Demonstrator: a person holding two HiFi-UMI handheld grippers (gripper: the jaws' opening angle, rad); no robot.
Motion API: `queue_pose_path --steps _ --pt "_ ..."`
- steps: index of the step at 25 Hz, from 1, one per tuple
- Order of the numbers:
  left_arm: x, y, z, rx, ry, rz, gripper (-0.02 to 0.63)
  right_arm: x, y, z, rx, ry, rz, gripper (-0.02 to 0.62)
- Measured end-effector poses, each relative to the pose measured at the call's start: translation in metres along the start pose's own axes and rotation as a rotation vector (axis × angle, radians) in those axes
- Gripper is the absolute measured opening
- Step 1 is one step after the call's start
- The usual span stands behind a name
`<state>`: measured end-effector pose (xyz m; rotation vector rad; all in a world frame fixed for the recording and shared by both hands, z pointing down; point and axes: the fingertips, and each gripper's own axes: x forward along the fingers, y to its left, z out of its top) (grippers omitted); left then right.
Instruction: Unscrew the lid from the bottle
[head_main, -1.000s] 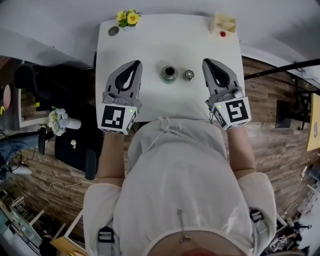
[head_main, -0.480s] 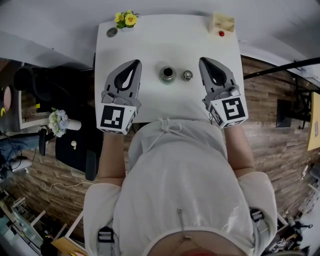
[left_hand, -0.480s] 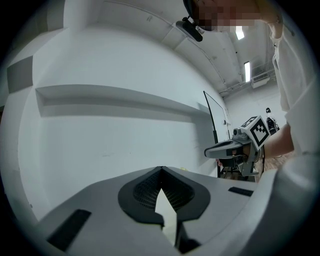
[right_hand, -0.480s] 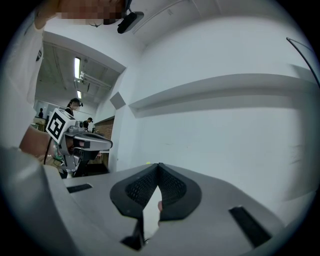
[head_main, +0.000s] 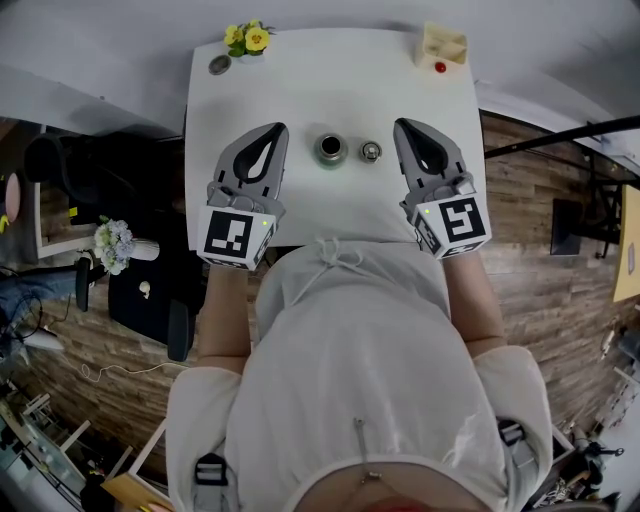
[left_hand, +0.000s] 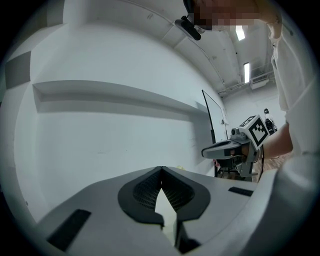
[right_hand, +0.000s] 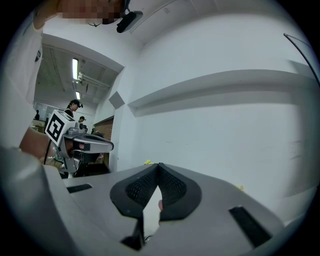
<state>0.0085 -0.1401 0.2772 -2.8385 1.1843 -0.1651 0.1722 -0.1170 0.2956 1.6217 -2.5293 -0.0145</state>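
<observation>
— At the left tool (head_main: 276, 128), what was the state?
— Its jaws were fully together with nothing between them. The right tool (head_main: 404, 125) was likewise closed and empty.
— And the task items?
— The bottle (head_main: 332, 149) stood upright at mid-bench (head_main: 320, 80), its mouth dark and open. The lid (head_main: 371, 151) sat just beside it on the right, apart from it. I judged the unscrewing done.
— What did the step in hand call for?
— A clean retreat, in my judgement. Both tools should be drawn straight back, level and without swinging inward, since the left nose lay near the bottle and the right near the lid.
— Pose of the arms?
— Both forearms reached forward from the torso. The tools were roughly level over the near half of the bench, noses angled slightly toward each other, flanking bottle and lid.
</observation>
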Motion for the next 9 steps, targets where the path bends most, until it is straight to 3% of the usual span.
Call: queue_pose_path --steps 9 --pt "0.000 -0.013 -0.009 0.007 0.018 -0.015 0.020 -0.010 -0.002 -0.004 0.006 -0.004 -0.005 0.001"
